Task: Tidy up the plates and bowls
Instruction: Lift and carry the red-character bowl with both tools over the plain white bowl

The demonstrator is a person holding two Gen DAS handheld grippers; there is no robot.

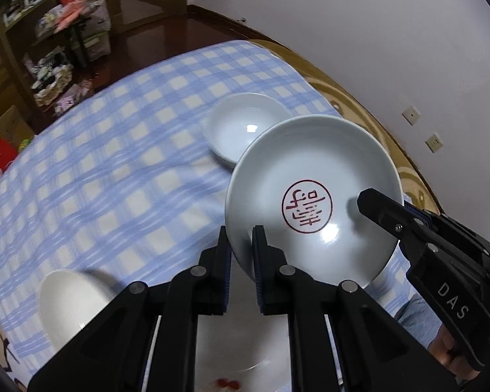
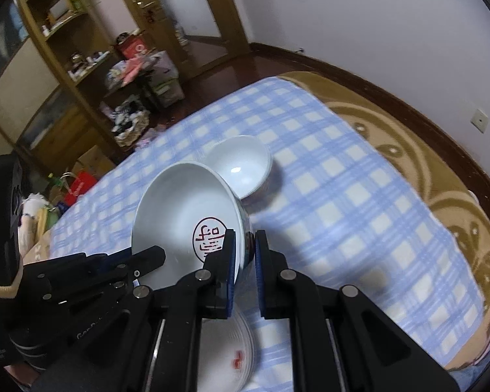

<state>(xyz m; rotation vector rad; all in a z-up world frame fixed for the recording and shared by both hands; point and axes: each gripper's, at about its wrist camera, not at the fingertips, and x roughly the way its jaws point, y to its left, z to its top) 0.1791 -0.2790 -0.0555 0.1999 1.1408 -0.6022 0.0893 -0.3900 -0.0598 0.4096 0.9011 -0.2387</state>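
- Black jaws of the left gripper point(image 1: 241, 248) are clamped on the near rim of the bowl point(image 1: 313, 196), one finger inside the wall, one outside.
- Right gripper point(image 2: 245, 254) is clamped on the same bowl point(image 2: 186, 215) at the opposite rim; in the left view its fingers point(image 1: 379, 209) come in from 3 o'clock.
- Two grips on opposite rims look chosen to keep a wide, smooth bowl from swinging or slipping.
- The bowl is held off the cloth point(image 1: 121, 150), tilted so its inside and the red seal point(image 1: 307, 208) face the left camera.
- A smaller bowl point(image 1: 245, 127) stands upright on the cloth at 11 o'clock from the held one, just beyond its far rim; judging by the task, it may be the stacking spot, though the larger bowl would not nest inside it.
- A plate point(image 2: 235, 352) with a small red mark lies under the grippers at 6 o'clock, near the table edge.
- Another white dish point(image 1: 68, 303) sits at 8 o'clock in the left view, blurred.
- Next move calls for level, matched hands, since uneven pull could twist the rim free.
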